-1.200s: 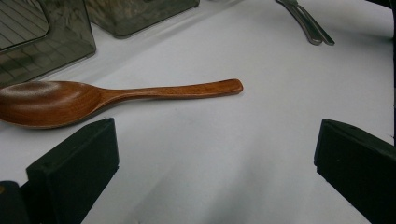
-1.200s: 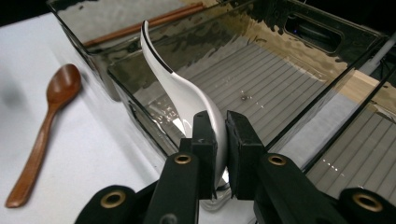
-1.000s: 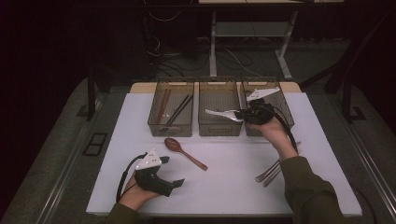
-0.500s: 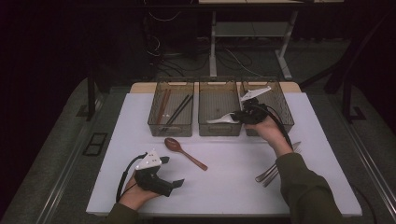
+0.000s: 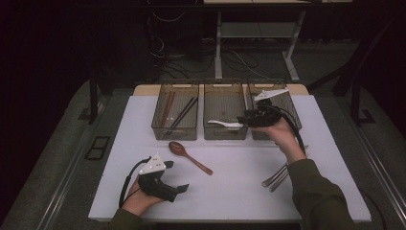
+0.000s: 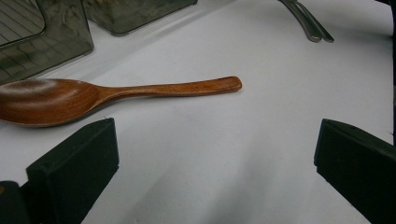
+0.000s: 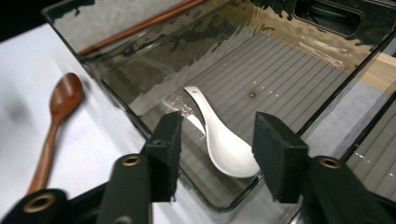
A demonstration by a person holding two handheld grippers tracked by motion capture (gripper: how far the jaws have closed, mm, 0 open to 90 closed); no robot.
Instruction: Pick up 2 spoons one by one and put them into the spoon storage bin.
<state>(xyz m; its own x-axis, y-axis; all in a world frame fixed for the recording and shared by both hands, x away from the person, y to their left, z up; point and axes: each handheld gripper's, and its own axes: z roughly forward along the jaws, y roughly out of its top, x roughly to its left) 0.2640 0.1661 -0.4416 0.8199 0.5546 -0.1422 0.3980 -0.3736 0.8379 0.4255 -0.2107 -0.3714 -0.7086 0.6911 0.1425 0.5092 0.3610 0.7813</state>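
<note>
The white spoon point(image 7: 219, 135) lies in the middle bin point(image 5: 225, 115), bowl toward the near wall, handle pointing away across the ribbed floor. The right gripper point(image 7: 215, 154) hangs just above it with its jaws parted and clear of the spoon on both sides, so I judge the drop into the bin as just made. From the high view the spoon point(image 5: 225, 124) sits at 9 o'clock of that gripper point(image 5: 258, 116).

Sorting looks partway done. The left bin point(image 5: 175, 112) holds dark chopsticks point(image 5: 182, 111) and a wooden pair. On the white table point(image 5: 239, 182) there remain a wooden spoon point(image 5: 189, 155), at 1 o'clock of the left gripper point(image 5: 160, 182), and metal cutlery point(image 5: 277, 176) at 6 o'clock of the right hand. The left gripper point(image 6: 215, 154) rests low with its jaws wide, holding nothing.

The white spoon is glossy, short and deep-bowled, likely ceramic. The bins are smoky clear plastic with straight walls. The wooden spoon point(image 6: 107, 95) is reddish brown, smooth, with an oval bowl and a flat handle. The table is matte.
</note>
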